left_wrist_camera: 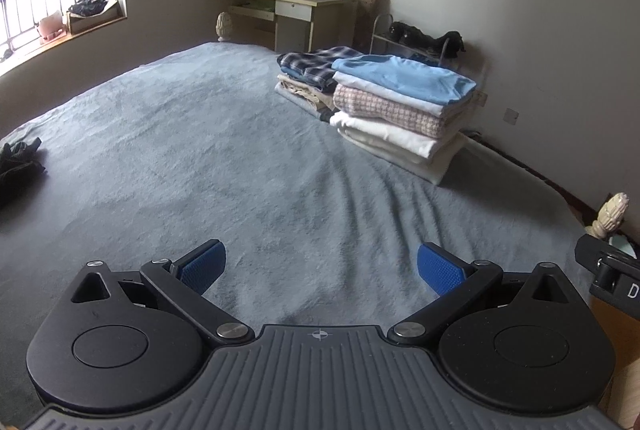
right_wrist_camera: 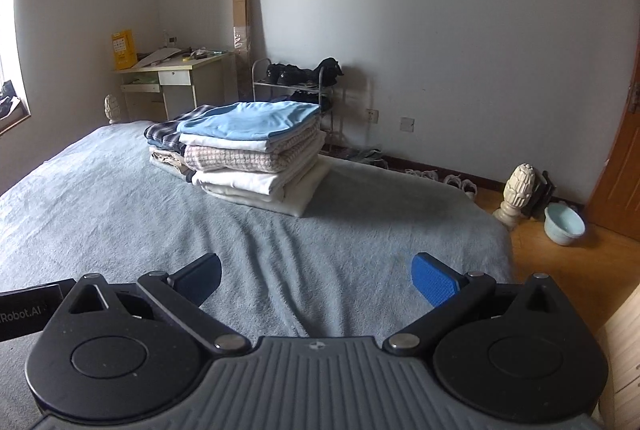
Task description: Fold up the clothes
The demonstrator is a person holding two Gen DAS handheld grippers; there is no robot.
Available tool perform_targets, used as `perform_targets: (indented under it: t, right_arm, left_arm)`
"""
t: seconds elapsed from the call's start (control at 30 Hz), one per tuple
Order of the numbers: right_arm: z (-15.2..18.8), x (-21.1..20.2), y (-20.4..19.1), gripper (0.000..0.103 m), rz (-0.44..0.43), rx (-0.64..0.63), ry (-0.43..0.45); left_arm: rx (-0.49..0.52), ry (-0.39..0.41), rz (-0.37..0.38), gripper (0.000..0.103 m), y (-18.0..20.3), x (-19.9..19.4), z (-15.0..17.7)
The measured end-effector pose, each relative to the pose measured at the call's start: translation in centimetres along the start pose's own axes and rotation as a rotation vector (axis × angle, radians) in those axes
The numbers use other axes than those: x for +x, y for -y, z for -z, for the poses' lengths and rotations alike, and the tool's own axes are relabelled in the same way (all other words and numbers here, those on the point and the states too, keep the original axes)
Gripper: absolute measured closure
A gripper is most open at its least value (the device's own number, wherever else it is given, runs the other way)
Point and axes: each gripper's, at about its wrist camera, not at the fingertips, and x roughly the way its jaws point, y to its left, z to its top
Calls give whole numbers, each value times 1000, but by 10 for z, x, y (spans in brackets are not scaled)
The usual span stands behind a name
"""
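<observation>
left claw [left_wrist_camera: 320, 266] apart | right claw [right_wrist_camera: 316, 276] apart | folded stack [right_wrist_camera: 256, 150] well ahead

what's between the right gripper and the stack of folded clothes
Only bare grey blanket lies between the open right gripper and the stack of folded clothes, per the right wrist view.

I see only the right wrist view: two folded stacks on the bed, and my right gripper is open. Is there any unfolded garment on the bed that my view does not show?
Observer: Yes. In the left wrist view a dark crumpled garment lies at the left side of the bed, well apart from the folded stacks.
Operator: Is the left gripper free to take it?
Observer: The left gripper is open and holds nothing; its blue pads hang over bare blanket, and the garment is off to its left.
</observation>
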Motion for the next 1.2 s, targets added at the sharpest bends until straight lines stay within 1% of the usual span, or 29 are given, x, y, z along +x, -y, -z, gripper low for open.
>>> perform_targets:
  t: [0.13, 0.33, 0.5, 0.67, 0.93, 1.03, 1.2]
  right_arm:
    - [3, -1, 2, 0, 2, -12, -3]
    - [3, -2, 2, 0, -22, -22, -3]
    - [4, -5, 0, 0, -14, -42, 11]
    - [3, -4, 0, 0, -18, -48, 8]
    - [2, -4, 0, 0, -22, -57, 11]
    - [2, -4, -2, 0, -23, -65, 11]
    - [1, -5, -4, 0, -26, -70, 12]
  left_arm:
    - [-2, -5, -16, 0, 5, 0, 2]
    - [8, 9, -42, 0, 7, -4, 3]
    - [34, 22, -68, 0, 12, -6, 3]
    - [-5, 4, -66, 0, 7, -5, 2]
    - [-28, -2, -53, 0, 4, -5, 0]
    - [-25, -15, -47, 0, 3, -4, 1]
    - [-12, -11, -51, 0, 4, -5, 2]
